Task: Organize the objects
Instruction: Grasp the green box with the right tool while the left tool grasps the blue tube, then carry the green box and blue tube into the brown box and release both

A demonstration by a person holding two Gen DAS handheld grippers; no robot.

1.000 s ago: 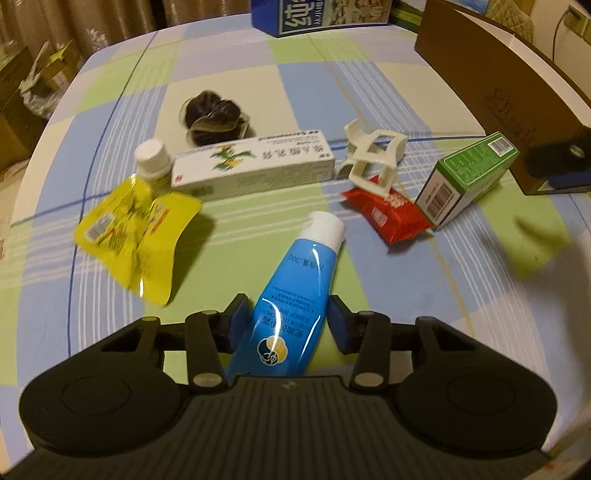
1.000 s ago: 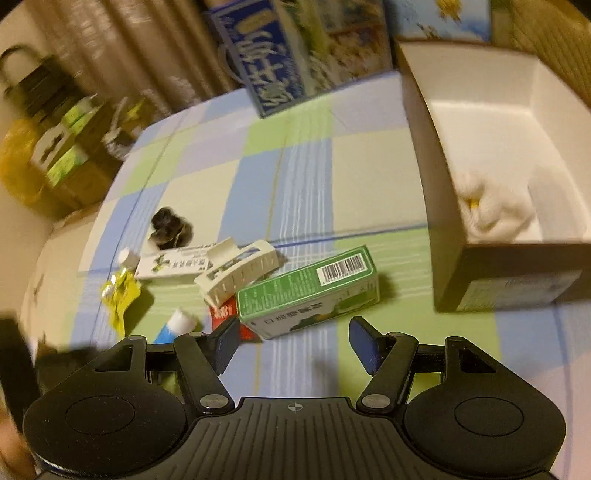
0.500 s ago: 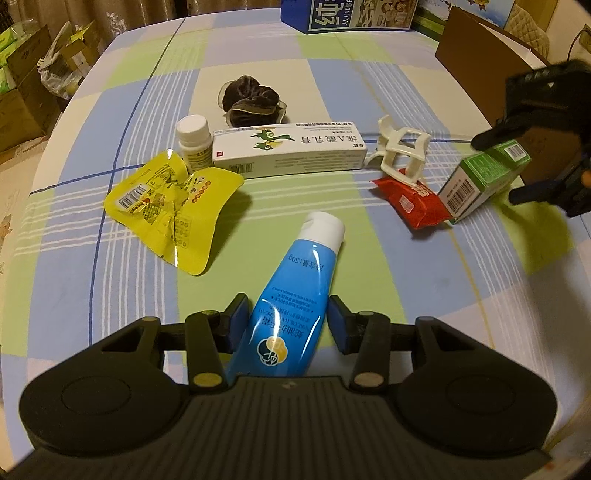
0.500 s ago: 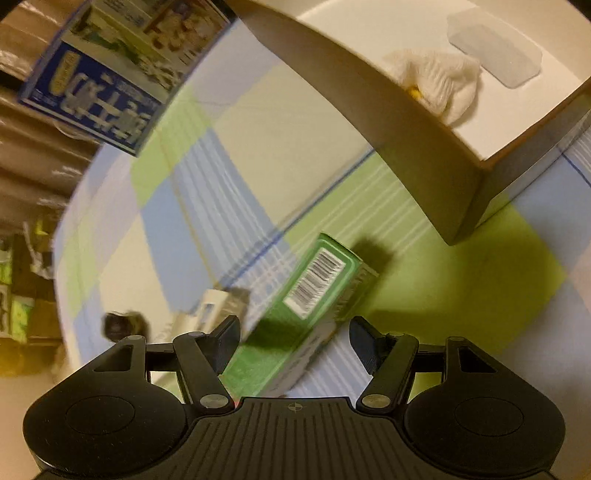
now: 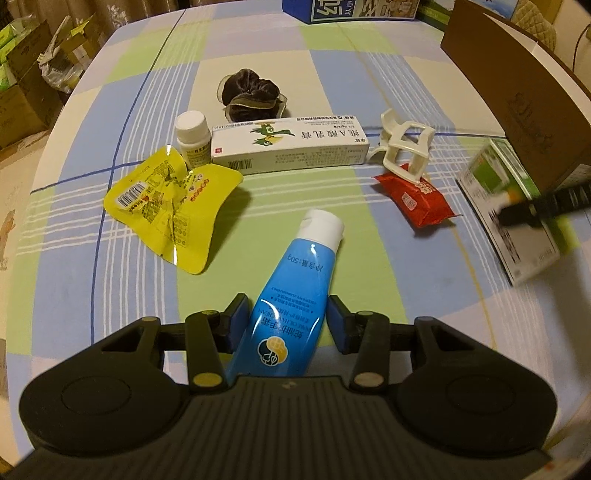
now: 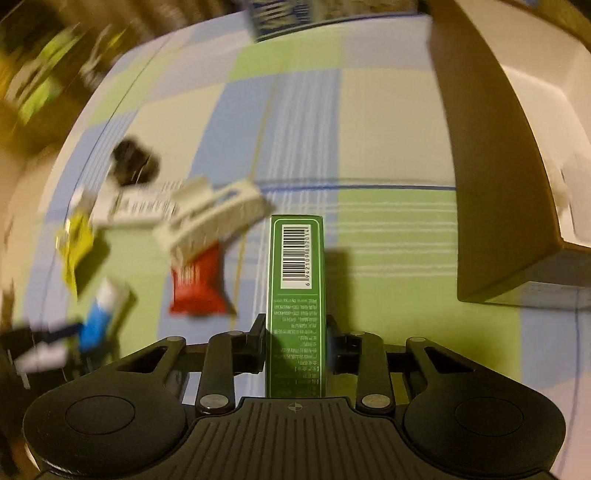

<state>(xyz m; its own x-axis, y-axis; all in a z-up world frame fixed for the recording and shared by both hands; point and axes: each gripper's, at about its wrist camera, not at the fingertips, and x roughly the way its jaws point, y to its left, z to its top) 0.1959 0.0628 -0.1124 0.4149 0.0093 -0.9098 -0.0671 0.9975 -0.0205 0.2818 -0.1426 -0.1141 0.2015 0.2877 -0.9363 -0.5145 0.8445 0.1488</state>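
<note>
My left gripper [image 5: 288, 319] is shut on the lower half of a blue tube [image 5: 299, 291], whose white cap points away from me over the checked tablecloth. In the right wrist view my right gripper [image 6: 296, 332] is shut on a green box [image 6: 295, 280], its barcode end pointing forward. The left wrist view shows that green box [image 5: 509, 206] blurred at the right edge, with the right gripper [image 5: 543, 205] on it. A brown cardboard box [image 6: 491, 177] with a white inside stands open just to the right.
On the cloth lie a yellow pouch [image 5: 166, 203], a white pill bottle [image 5: 192, 138], a long white medicine box [image 5: 291, 149], a dark scrunchie [image 5: 251, 96], a white plastic holder [image 5: 404, 146] and a red packet [image 5: 417, 199]. A blue carton [image 5: 351, 9] stands at the far edge.
My right gripper came down over the green box and shut on it, and the box now points straight ahead between its fingers. The left gripper keeps its hold on the blue tube.
</note>
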